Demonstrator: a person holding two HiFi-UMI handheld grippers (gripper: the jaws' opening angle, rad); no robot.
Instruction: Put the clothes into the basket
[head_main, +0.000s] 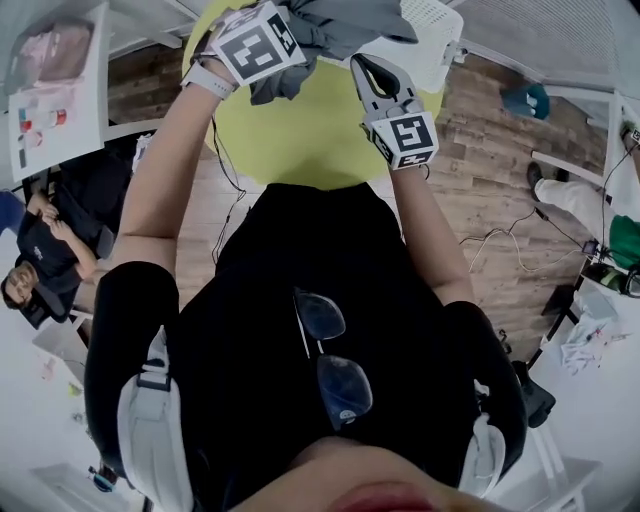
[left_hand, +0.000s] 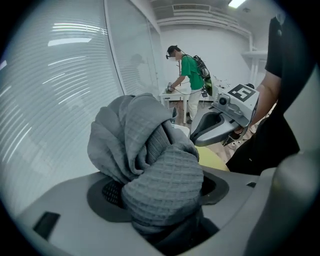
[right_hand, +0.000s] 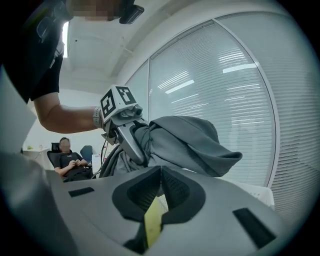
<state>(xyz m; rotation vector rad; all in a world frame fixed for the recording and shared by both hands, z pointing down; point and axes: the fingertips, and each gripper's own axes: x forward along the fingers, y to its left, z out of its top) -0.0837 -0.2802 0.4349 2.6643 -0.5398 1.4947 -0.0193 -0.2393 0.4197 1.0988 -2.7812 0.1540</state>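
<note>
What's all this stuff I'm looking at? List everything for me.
grey garment: one, grey, bunched up above the table
basket: one, white, at the table's far side
table: one, yellow-green, round, in front of the wearer
seated person: one, dark clothes, far left
standing person: one, green shirt, across the room
glasses: one pair, dark, hanging on the wearer's black shirt
left hand-held gripper: one, grey, clamped on the garment
right hand-held gripper: one, grey, shut, empty, beside the garment
</note>
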